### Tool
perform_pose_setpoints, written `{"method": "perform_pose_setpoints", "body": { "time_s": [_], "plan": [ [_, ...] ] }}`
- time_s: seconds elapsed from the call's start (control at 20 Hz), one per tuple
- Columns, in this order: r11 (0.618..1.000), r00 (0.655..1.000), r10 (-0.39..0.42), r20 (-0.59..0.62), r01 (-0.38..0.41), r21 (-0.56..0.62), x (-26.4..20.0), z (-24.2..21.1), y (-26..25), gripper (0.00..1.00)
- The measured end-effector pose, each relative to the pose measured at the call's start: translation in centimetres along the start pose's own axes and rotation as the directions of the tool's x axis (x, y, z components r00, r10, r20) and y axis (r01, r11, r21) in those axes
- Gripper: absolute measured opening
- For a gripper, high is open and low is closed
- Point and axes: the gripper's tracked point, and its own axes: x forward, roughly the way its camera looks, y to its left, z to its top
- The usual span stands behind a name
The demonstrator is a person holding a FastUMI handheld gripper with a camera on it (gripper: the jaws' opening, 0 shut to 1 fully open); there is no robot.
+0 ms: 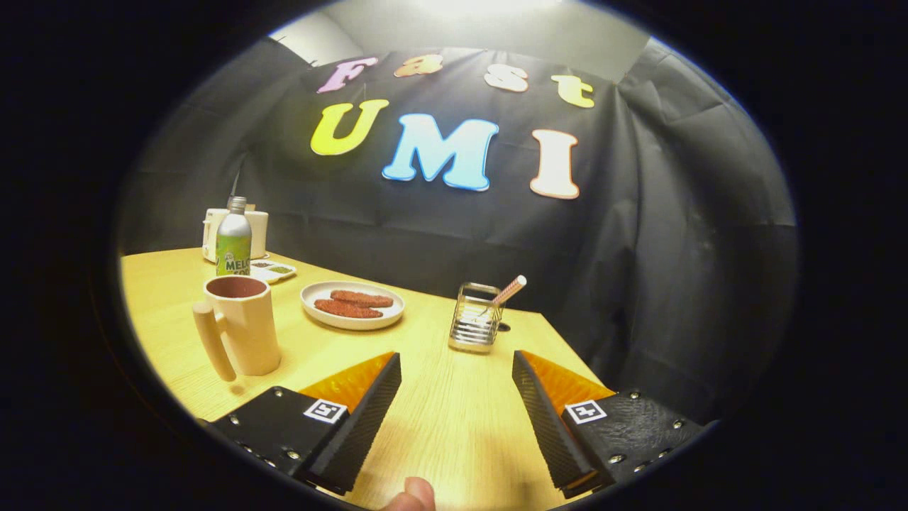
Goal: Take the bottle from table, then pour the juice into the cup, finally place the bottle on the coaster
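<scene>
A green-labelled bottle with a silver neck and cap stands upright on the wooden table, far ahead and to the left of my fingers. Just in front of it sits a cream cup with a thick handle, its dark inside visible. My gripper hangs open over bare table, nothing between its fingers. Both bottle and cup are well to the left of the left finger.
A white plate with two reddish sausages lies beyond the fingers. A wire holder with a striped straw stands ahead of the right finger. A small white tray and a white box sit behind the bottle. A fingertip shows below the fingers.
</scene>
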Motion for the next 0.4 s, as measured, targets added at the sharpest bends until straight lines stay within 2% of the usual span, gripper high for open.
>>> {"method": "perform_pose_setpoints", "body": {
  "time_s": [0.2, 0.3, 0.4],
  "plan": [
    [0.984, 1.0, -0.004, 0.022, 0.0, 0.178, -0.3, -0.7, -1.5, 0.96],
    [0.978, 0.999, -0.03, -0.041, 0.038, 0.206, -1.2, -2.4, -2.3, 0.96],
    [0.973, 0.999, -0.02, -0.03, 0.027, 0.23, -3.1, -2.1, -2.1, 0.98]
  ]
}}
